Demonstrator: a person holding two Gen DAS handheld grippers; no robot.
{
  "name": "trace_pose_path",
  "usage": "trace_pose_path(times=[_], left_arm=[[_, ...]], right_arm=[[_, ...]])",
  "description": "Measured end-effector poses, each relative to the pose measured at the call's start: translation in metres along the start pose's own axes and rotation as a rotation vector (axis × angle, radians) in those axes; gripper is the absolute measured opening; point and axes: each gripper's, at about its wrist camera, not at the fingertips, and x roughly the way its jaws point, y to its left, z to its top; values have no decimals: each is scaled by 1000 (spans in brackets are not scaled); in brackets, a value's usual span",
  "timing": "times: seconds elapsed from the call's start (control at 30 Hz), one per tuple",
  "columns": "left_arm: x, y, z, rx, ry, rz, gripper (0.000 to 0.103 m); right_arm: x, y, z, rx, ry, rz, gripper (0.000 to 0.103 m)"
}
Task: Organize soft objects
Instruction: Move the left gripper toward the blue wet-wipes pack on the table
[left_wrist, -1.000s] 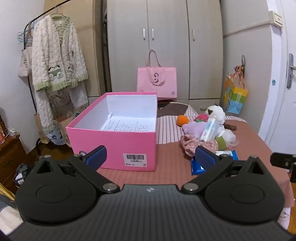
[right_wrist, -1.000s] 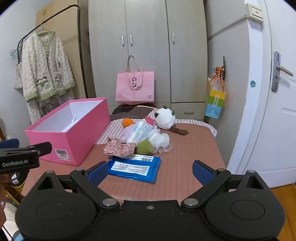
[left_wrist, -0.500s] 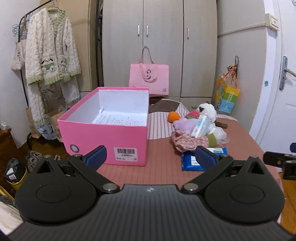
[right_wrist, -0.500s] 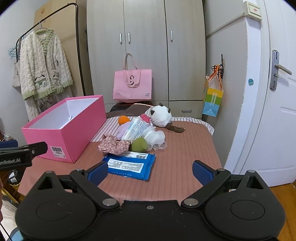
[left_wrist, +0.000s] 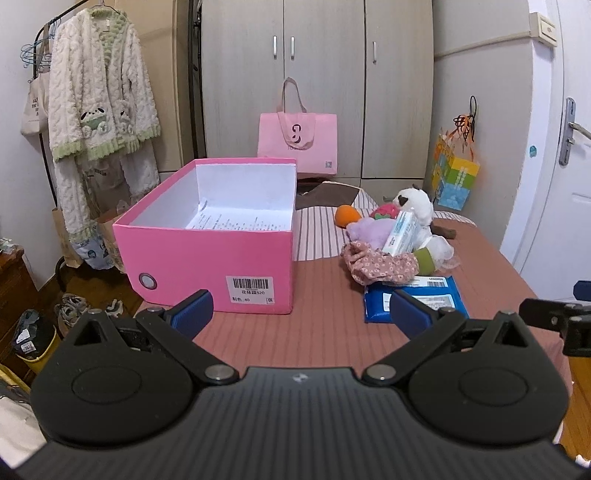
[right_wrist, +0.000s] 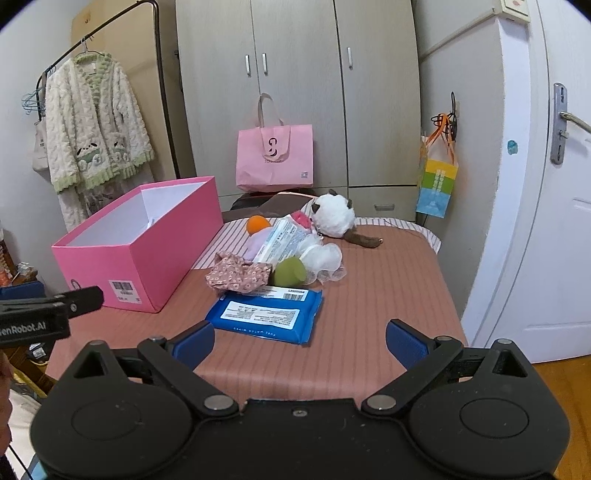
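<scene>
Currently both grippers wide, holding nothing: left gripper (left_wrist: 300, 312) hovers over the worktop's (right_wrist: 388, 295) near edge in front of the pink box (left_wrist: 221, 236), right gripper (right_wrist: 298, 341) just short of the blue wipes pack (right_wrist: 264, 314). Box sits open at the left edge, paper inside. Soft pile mid-worktop, right of the box: floral cloth (right_wrist: 236, 275), green toy (right_wrist: 290, 271), white plush (right_wrist: 332, 216), orange ball (right_wrist: 258, 224), tissue pack (right_wrist: 282, 242) leaning on top.

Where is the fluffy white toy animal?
In the right wrist view, the fluffy white plush animal sits at the far end of the pile on the table, just behind the tilted white tissue pack, right of the open pink box.
</scene>
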Motion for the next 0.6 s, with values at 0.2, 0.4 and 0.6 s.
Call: trace_pose_path(times=[0.2, 0.4, 0.6], left_arm=[[2, 2, -1, -1, 12, -9, 103], [3, 1, -2, 6, 10, 0, 103], [4, 1, -4, 10, 14, -4, 103]], right_arm=[[-5, 4, -2, -19, -15, 55, 102], [-7, 10, -3, -52, -16, 58, 103], [-3, 11, -4, -94, 27, 80, 103]])
